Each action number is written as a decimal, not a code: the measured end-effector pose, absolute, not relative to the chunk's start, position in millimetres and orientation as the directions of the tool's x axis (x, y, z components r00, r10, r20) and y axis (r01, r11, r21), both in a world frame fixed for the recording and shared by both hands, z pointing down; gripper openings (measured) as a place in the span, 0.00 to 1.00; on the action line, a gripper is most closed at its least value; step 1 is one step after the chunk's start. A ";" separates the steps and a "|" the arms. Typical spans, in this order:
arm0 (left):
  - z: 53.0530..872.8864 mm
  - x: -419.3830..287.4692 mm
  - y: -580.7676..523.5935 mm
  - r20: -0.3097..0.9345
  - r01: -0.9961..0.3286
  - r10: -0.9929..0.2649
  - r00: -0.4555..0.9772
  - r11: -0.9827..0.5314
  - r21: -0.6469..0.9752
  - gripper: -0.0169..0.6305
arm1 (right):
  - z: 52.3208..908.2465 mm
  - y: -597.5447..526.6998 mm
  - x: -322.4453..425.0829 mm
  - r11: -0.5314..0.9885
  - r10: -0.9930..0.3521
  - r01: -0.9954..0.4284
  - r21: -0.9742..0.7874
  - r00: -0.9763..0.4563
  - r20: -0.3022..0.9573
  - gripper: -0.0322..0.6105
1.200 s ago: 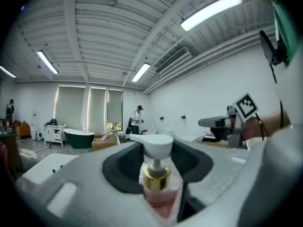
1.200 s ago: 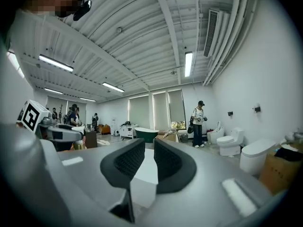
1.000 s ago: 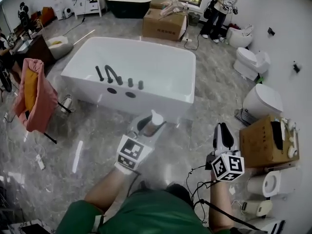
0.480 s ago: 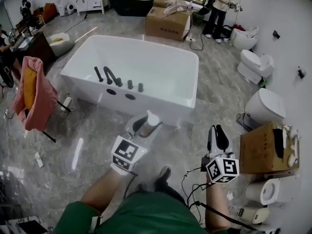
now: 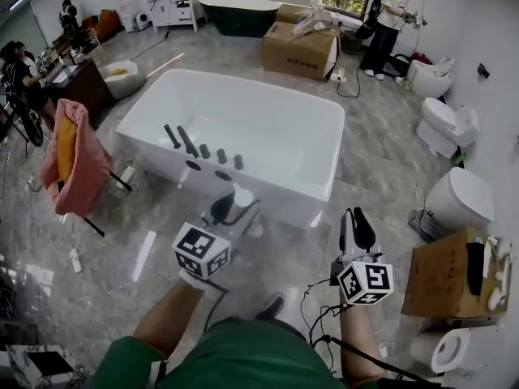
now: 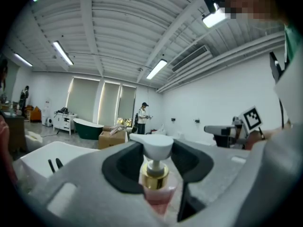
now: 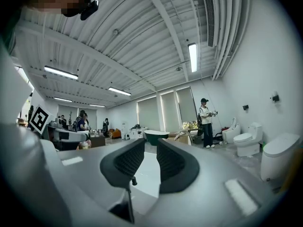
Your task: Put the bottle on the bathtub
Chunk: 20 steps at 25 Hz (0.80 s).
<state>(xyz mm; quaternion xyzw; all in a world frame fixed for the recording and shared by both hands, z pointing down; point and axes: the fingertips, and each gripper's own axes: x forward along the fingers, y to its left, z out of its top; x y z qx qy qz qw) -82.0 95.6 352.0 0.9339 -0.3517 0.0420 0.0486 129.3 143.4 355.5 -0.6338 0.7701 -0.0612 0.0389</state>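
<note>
A pump bottle (image 5: 241, 198) with pink liquid, a gold collar and a white pump head stands upright between the jaws of my left gripper (image 5: 233, 209), which is shut on it. In the left gripper view the bottle (image 6: 156, 186) fills the gap of the left gripper (image 6: 156, 161). It hangs just in front of the near rim (image 5: 272, 189) of the white bathtub, to the right of the black faucet (image 5: 183, 140) and knobs. My right gripper (image 5: 357, 225) is lower right over the floor, jaws close together and empty; the right gripper (image 7: 150, 161) shows only a thin slit.
A pink towel on a rack (image 5: 77, 156) stands left of the tub. Toilets (image 5: 464, 201) and a cardboard box (image 5: 446, 274) line the right side. Cables (image 5: 320, 292) lie on the marble floor by my feet. A person (image 5: 393, 19) stands far back beside another box (image 5: 300, 49).
The view has closed in on the bathtub. My left gripper has carried the bottle forward to the tub's near rim. The right gripper has stayed low at the right.
</note>
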 end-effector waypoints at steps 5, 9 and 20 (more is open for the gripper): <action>352.9 -47.3 82.4 0.130 -0.689 -0.679 0.723 -0.723 0.057 0.30 | 354.4 128.7 163.6 0.210 -0.977 -0.966 -0.154 -0.213 0.006 0.15; 353.7 -32.9 75.6 0.133 -0.701 -0.691 0.710 -0.711 0.050 0.30 | 352.2 123.7 180.0 0.215 -0.976 -0.965 -0.152 -0.217 -0.004 0.15; 363.7 -14.4 54.4 0.146 -0.705 -0.694 0.705 -0.707 0.044 0.30 | 354.5 107.8 203.2 0.200 -0.980 -0.969 -0.144 -0.201 -0.010 0.15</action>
